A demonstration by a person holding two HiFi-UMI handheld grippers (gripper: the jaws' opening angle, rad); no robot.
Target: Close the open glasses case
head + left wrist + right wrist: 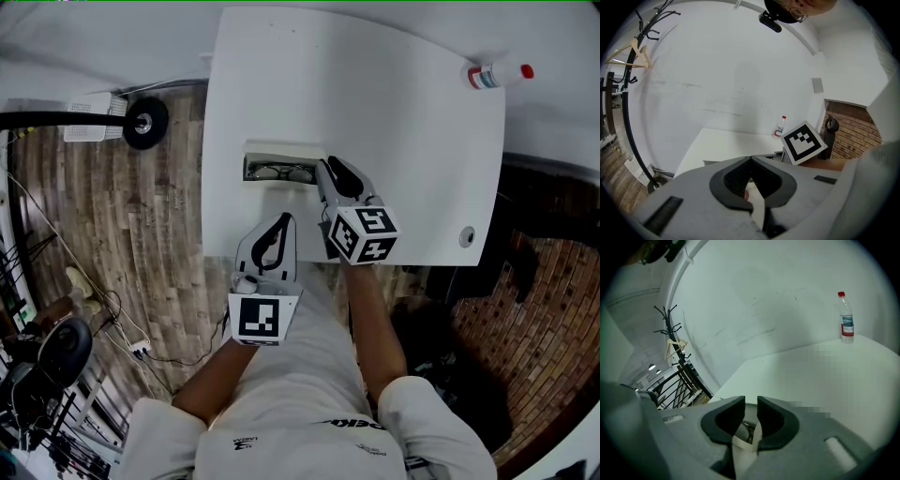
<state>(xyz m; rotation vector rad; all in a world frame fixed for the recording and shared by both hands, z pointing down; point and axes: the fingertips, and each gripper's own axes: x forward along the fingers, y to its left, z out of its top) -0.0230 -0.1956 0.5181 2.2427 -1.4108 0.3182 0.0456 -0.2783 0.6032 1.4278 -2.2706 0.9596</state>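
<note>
Fingers of right gripper (pixel 751 402) narrowly apart above glasses case (pixel 281 150), left gripper (pixel 750 160) closed nearby

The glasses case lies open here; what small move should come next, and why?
Probably nudge the right tool behind the raised lid and tip it over the glasses. The glasses case lies open, the right tool's tips are at its right end, jaws slightly apart; the left tool is shut, short of the case.

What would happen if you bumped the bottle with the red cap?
The clear plastic bottle with the red cap stands tall and narrow, so it would probably tip. Being round, it might then roll off the white table, whose edge is close.
</note>
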